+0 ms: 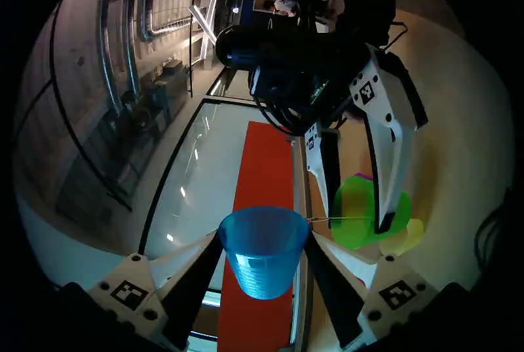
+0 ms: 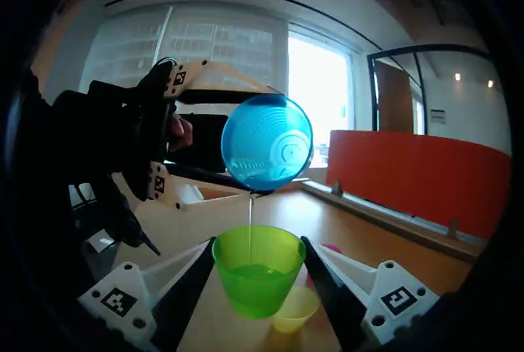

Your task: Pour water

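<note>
I find the left hand-held gripper [image 1: 263,246] clenched on the blue cup [image 1: 263,261], low in the centre of the left gripper view, with one finger pressed against each side of the cup wall. In the right gripper view this cup sits in the upper centre of the frame. It is tipped well over so that its mouth faces the camera, and its ribbed inside is visible. A thin stream of water [image 2: 249,221] falls from its lowest rim straight down into the green cup [image 2: 259,283]. The right hand-held gripper [image 2: 259,267] grasps the green cup at lower centre, both fingers bearing on the wall. The green cup stands upright with a shallow pool of water in its bottom. A yellow cup [image 2: 295,309] stands on the desk [image 2: 367,234] just beside the green cup, toward the lower right; I cannot tell whether the two touch. A small pink object shows at the edge of the right finger, too hidden to identify. An orange partition [image 2: 419,175] runs along the far edge of the desk at the right of the frame, and a bright window [image 2: 314,83] fills the upper centre behind the blue cup. Part of a hand [image 2: 180,130] holding the left hand-held gripper shows at centre left.
</note>
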A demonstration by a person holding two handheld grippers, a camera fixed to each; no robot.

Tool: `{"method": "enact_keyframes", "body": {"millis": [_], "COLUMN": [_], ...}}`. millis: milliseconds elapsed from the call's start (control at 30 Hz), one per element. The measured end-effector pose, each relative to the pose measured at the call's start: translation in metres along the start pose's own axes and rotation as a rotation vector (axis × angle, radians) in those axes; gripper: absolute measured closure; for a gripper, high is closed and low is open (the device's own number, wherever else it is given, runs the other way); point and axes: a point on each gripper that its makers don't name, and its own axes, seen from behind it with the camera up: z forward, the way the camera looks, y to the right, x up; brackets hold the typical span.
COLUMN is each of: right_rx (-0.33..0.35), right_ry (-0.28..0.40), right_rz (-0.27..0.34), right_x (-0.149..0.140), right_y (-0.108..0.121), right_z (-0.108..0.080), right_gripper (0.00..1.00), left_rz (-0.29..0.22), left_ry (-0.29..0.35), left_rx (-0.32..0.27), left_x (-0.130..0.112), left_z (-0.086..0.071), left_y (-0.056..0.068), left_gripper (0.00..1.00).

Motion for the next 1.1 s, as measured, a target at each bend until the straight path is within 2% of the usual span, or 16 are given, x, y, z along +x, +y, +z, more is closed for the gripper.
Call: {"method": "enact_keyframes", "body": {"millis": [1100], "right_rx": [-0.003], "right_ry": [0.003], "right_rz": [-0.011], "right_x": [0.0042], "right_y": [0.0020], "right_z": [-0.0019], "right_gripper": [0.05], "left_rz": [0.032], "left_ry": [0.000], "left_rx": [0.004], "left_x": [0.0033], "left_z": [0.0000], "left_y": [-0.0015], "left_gripper": [0.14]}}
